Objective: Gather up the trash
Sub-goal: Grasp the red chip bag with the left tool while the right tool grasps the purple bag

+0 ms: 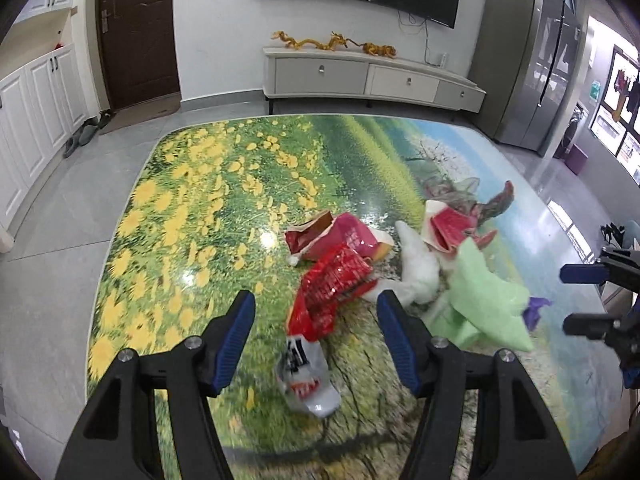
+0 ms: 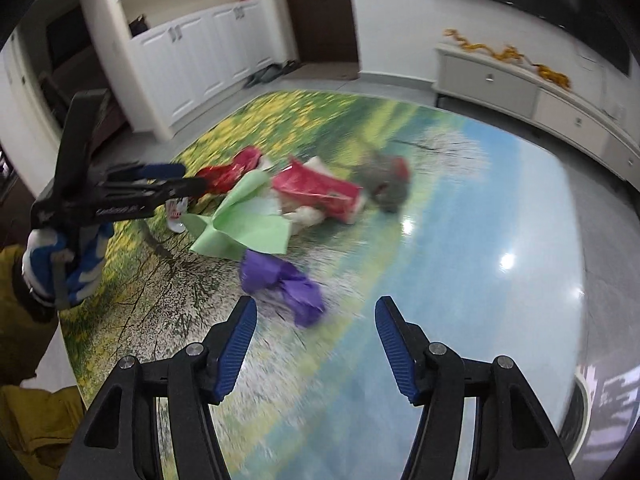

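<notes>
A pile of trash lies on the landscape-printed table (image 1: 192, 208): red wrappers (image 1: 336, 276), white tissue (image 1: 418, 272), green paper (image 1: 480, 300), a red carton (image 1: 446, 224) and purple paper (image 2: 280, 280). A small white and red wrapper (image 1: 308, 380) lies nearest. My left gripper (image 1: 315, 298) hangs open over that wrapper, its tips at the red wrappers, and holds nothing. My right gripper (image 2: 316, 302) is open and empty just short of the purple paper. Each gripper shows in the other's view: the right gripper (image 1: 564, 299) and the left gripper (image 2: 192, 176).
A gloved hand (image 2: 60, 264) and a mustard sleeve (image 2: 24, 420) are at the table's left edge. Beyond the table stand a low TV cabinet (image 1: 360, 76), a steel fridge (image 1: 528, 64), a brown door (image 1: 136, 32) and white cupboards (image 1: 36, 112). Slippers (image 1: 82, 136) lie on the floor.
</notes>
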